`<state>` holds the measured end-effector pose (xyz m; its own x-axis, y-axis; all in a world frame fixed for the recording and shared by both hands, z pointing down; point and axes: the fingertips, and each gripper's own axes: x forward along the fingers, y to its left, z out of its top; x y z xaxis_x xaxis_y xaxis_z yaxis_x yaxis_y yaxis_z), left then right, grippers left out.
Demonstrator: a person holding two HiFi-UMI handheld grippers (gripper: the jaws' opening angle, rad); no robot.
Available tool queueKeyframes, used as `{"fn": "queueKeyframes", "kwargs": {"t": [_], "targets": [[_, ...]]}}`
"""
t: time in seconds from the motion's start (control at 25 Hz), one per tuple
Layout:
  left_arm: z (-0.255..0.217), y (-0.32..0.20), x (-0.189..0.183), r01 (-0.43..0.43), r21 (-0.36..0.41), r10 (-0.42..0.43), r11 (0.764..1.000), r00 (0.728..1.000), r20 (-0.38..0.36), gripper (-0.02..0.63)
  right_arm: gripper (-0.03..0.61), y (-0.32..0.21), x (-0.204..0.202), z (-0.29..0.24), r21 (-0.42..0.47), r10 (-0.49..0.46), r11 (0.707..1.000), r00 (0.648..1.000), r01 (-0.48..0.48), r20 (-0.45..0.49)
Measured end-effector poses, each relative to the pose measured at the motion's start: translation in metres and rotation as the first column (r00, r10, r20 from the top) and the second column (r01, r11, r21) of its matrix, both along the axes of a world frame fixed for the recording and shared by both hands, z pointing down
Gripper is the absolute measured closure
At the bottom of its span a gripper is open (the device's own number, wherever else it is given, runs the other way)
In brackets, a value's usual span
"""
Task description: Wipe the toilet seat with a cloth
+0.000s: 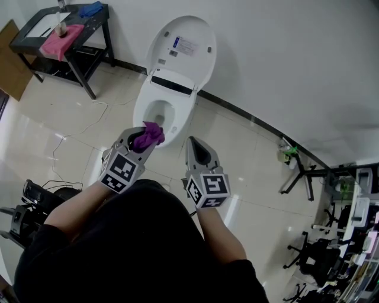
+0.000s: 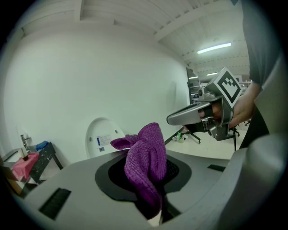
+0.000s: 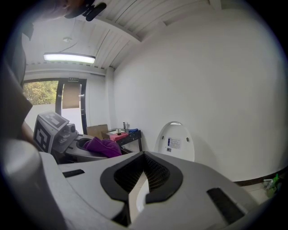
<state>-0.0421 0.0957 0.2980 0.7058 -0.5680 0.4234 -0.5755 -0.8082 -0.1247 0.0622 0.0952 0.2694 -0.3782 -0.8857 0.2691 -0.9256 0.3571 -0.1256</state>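
The white toilet (image 1: 155, 109) stands against the wall with its lid (image 1: 185, 44) raised; the seat ring around the bowl is exposed. My left gripper (image 1: 142, 137) hovers just in front of the bowl's near rim, shut on a bunched purple cloth (image 1: 148, 135). In the left gripper view the purple cloth (image 2: 146, 164) sticks up from between the jaws, with the toilet lid (image 2: 102, 138) behind it. My right gripper (image 1: 193, 144) is held beside it to the right of the bowl, shut and empty. The right gripper view shows its closed jaws, the lid (image 3: 174, 141) and the cloth (image 3: 101, 147).
A black side table (image 1: 89, 26) at the far left carries a pink cloth (image 1: 59, 39) and a blue cloth (image 1: 90, 9). Cardboard (image 1: 12, 59) leans beside it. A cable (image 1: 77, 131) trails over the tiled floor. A green bottle (image 1: 289, 152) and office chairs (image 1: 314, 257) are at the right.
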Motion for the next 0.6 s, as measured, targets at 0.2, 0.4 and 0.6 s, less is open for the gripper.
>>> {"fn": "queueKeyframes", "kwargs": {"t": [0.2,0.4,0.6], "targets": [[0.002,0.000,-0.001,0.000,-0.009,0.000,1.000,1.000,-0.002,0.514,0.565,-0.003,-0.001,0.001,-0.002,0.000,1.000,1.000,0.000,-0.002],[-0.009,-0.005,-0.001,-0.013,0.025,0.013,1.000,1.000,0.001,0.514,0.565,-0.006,-0.004,0.003,-0.004,-0.004,1.000,1.000,0.004,-0.007],[-0.004,-0.007,-0.002,0.004,0.006,-0.004,1.000,1.000,-0.011,0.514,0.565,-0.008,-0.006,0.003,-0.002,-0.012,1.000,1.000,0.012,-0.013]]}}
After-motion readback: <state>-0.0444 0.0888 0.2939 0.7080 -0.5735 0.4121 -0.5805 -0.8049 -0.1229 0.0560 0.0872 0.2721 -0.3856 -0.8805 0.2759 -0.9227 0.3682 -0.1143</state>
